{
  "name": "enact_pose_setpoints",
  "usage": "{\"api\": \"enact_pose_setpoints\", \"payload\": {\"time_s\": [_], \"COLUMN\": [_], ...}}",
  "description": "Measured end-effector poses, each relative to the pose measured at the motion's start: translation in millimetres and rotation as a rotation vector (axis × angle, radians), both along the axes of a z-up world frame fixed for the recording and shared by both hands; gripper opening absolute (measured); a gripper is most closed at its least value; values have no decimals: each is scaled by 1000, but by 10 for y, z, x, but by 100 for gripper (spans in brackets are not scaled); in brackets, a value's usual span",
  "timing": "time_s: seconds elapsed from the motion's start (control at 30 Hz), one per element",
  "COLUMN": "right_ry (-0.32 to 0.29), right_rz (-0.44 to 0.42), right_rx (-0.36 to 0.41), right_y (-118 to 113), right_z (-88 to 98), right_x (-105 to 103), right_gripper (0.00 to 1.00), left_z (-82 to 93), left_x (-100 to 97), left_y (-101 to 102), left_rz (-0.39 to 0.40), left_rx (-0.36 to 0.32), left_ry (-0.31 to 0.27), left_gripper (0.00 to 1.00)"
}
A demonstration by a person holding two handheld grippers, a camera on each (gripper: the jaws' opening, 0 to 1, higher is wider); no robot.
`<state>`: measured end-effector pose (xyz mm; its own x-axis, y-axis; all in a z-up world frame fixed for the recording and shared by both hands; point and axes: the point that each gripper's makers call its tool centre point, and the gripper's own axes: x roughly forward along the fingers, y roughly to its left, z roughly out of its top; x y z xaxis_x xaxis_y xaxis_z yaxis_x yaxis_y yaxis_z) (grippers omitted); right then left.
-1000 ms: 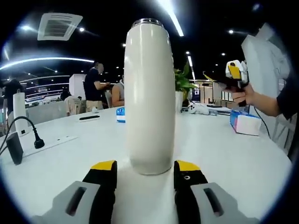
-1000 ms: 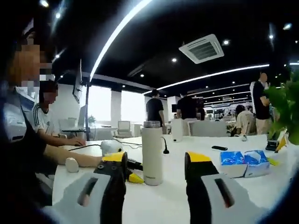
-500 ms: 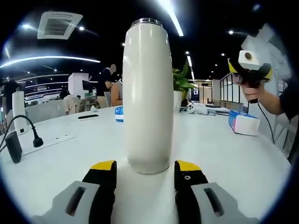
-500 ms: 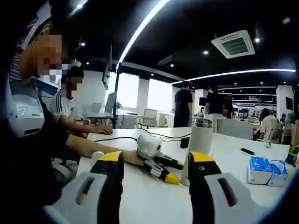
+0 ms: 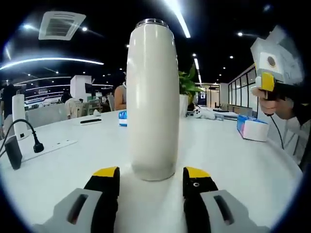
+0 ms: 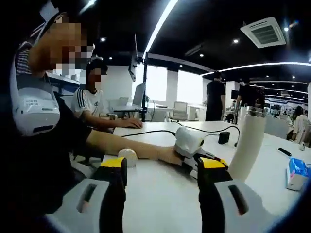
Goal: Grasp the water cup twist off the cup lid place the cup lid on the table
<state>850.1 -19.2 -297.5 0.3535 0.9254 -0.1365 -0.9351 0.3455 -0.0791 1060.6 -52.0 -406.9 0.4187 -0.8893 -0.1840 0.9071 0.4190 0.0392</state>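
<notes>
A tall cream water cup [image 5: 152, 102] with a metal-rimmed lid [image 5: 152, 23] stands upright on the white table [image 5: 243, 165]. My left gripper [image 5: 151, 174] is open, its yellow tips on either side of the cup's base and not touching it. My right gripper [image 5: 268, 80], held in a hand, hangs in the air at the far right. In the right gripper view my right gripper [image 6: 163, 165] is open and holds nothing. The water cup [image 6: 248, 145] stands to the right there. The left gripper [image 6: 197, 156] lies low beside it, partly hidden behind my right jaw.
A power strip with a black plug [image 5: 36, 145] lies at the left. A blue tissue pack [image 5: 252, 128] and a potted plant [image 5: 189, 87] sit at the back right. A small white round object [image 6: 127, 158] rests near the person's arm. People stand and sit beyond the table.
The right gripper has swung to the right and nearer in the left gripper view; its own view has turned left toward the person. The cup and left gripper have stayed put.
</notes>
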Motion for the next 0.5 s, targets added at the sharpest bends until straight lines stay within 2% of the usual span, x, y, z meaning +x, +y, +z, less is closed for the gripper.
{"api": "enact_pose_setpoints", "payload": {"time_s": [0.17,0.5], "right_ry": [11,30], "right_rz": [59,123], "right_rx": [-27,-45], "right_y": [207,438], "right_z": [-99,-217], "right_x": [-60,-95], "right_gripper": [61,62], "left_z": [6,15], "left_x": [-63,-125], "left_y": [-10,-22], "left_rz": [-5,-10], "left_rx": [0,0], "left_ry": [-3,-10], "left_gripper": [53,54]}}
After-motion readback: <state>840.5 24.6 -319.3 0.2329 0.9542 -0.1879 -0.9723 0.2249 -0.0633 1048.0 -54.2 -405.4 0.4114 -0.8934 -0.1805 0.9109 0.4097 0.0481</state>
